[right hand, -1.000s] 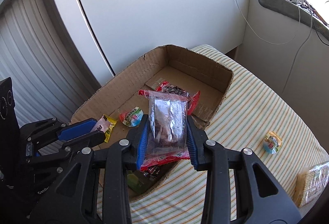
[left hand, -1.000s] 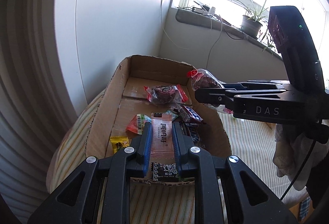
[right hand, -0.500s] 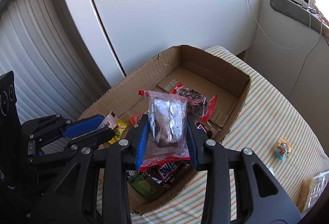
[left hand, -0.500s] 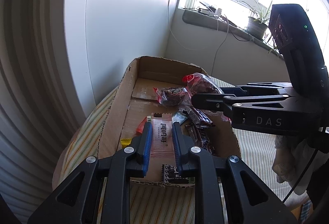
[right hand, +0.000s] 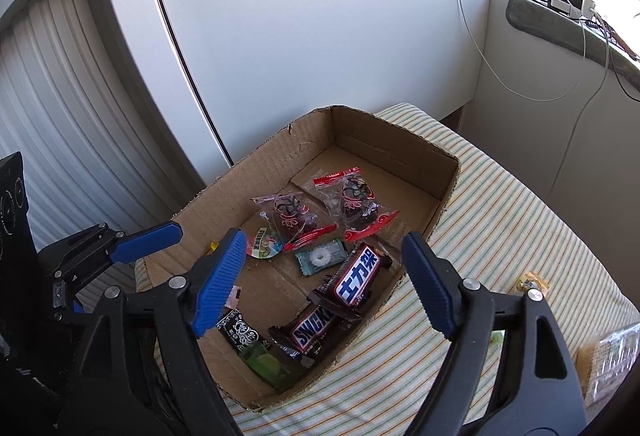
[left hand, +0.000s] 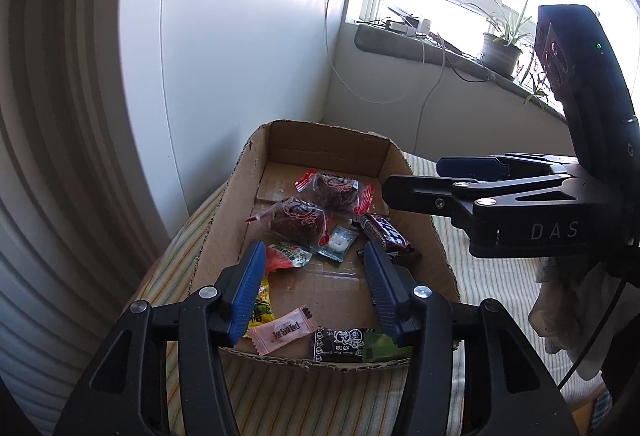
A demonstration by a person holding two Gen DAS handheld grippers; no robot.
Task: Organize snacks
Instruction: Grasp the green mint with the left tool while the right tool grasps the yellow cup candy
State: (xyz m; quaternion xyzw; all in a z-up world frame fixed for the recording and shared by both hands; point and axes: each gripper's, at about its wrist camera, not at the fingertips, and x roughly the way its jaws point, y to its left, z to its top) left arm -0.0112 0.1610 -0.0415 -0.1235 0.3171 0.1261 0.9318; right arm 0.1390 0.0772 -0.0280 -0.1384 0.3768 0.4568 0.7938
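Snacks [right hand: 356, 278] in bright crinkly wrappers litter the cardboard box [right hand: 384, 144].

Black tool [left hand: 316, 288], ribbed blue pads [left hand: 248, 292]

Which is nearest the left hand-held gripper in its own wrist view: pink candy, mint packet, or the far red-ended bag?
From the left hand-held gripper:
1. Pink candy, just below the pads.
2. Mint packet, mid-box.
3. Far red-ended bag, toward the back wall.
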